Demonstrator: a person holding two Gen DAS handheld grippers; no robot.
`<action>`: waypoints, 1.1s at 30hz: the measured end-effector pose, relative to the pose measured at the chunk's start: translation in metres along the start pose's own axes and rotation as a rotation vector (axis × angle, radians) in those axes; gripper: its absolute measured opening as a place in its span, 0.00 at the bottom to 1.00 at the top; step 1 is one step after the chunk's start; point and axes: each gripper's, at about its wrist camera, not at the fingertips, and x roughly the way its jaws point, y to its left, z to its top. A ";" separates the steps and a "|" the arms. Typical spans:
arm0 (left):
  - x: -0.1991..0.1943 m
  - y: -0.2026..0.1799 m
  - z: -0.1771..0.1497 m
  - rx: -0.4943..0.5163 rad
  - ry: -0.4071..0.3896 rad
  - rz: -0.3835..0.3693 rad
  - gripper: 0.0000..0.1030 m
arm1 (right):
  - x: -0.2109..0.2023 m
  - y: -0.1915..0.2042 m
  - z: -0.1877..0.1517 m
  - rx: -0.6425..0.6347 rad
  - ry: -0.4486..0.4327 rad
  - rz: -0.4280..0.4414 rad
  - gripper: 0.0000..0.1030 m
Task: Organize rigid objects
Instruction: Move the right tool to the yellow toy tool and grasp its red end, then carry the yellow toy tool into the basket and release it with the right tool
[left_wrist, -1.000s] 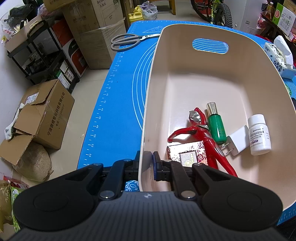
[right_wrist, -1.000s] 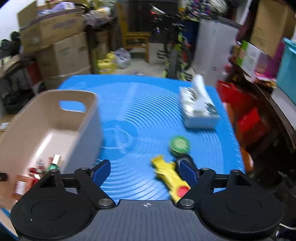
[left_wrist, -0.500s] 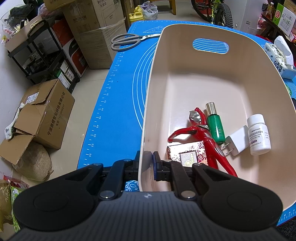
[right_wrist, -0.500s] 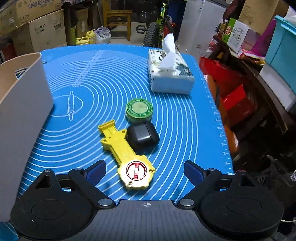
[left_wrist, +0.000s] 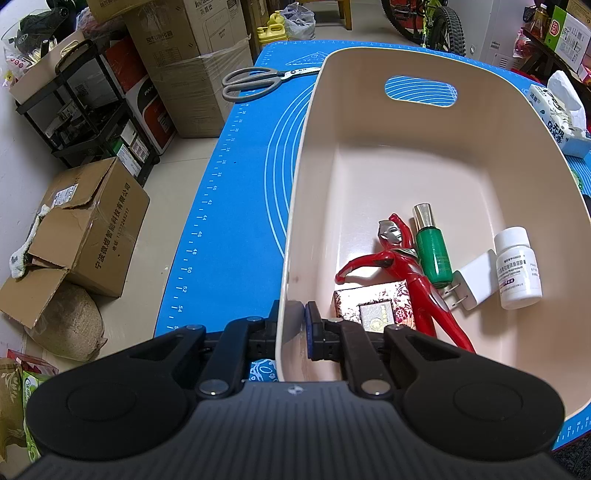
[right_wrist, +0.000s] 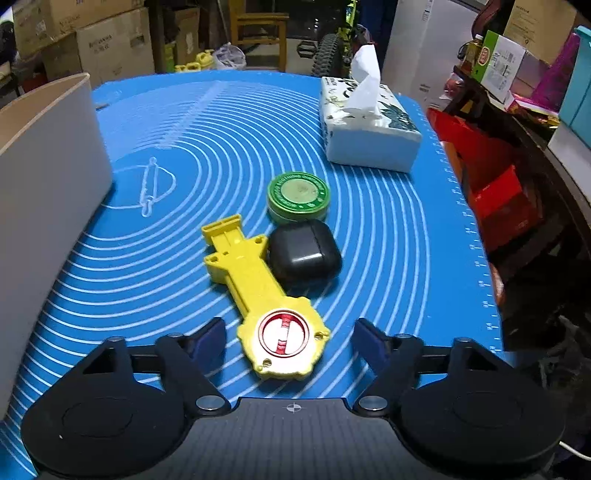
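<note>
My left gripper (left_wrist: 293, 326) is shut on the near wall of a beige bin (left_wrist: 406, 155), one finger inside and one outside. In the bin lie a red figure (left_wrist: 402, 266), a green bottle (left_wrist: 432, 251), a white charger (left_wrist: 474, 280), a white pill bottle (left_wrist: 517, 269) and a patterned box (left_wrist: 373, 304). My right gripper (right_wrist: 290, 341) is open, low over the blue mat (right_wrist: 221, 147), its fingers either side of the round head of a yellow toy launcher (right_wrist: 258, 288). A black earbud case (right_wrist: 303, 254) and a green tin (right_wrist: 298, 195) lie just beyond. The bin's outer wall (right_wrist: 44, 177) is at the left.
A tissue pack (right_wrist: 365, 125) sits at the far right of the mat, also in the left wrist view (left_wrist: 557, 110). Grey scissors (left_wrist: 258, 77) lie on the mat beyond the bin. Cardboard boxes (left_wrist: 85, 229) and a rack stand on the floor at the left. The mat's right edge drops off to clutter.
My right gripper has swung right and dropped towards the yellow launcher, which now lies between its open fingers. The left gripper and the bin have not moved.
</note>
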 end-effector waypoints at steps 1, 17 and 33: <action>0.000 0.000 0.000 0.000 0.000 0.000 0.13 | -0.001 -0.001 0.000 0.007 -0.002 0.022 0.65; -0.001 0.001 0.000 0.000 0.000 0.000 0.13 | -0.035 0.013 0.003 -0.005 -0.112 0.059 0.52; 0.000 0.001 0.000 0.000 0.001 -0.001 0.13 | -0.091 0.042 0.023 0.029 -0.325 0.046 0.52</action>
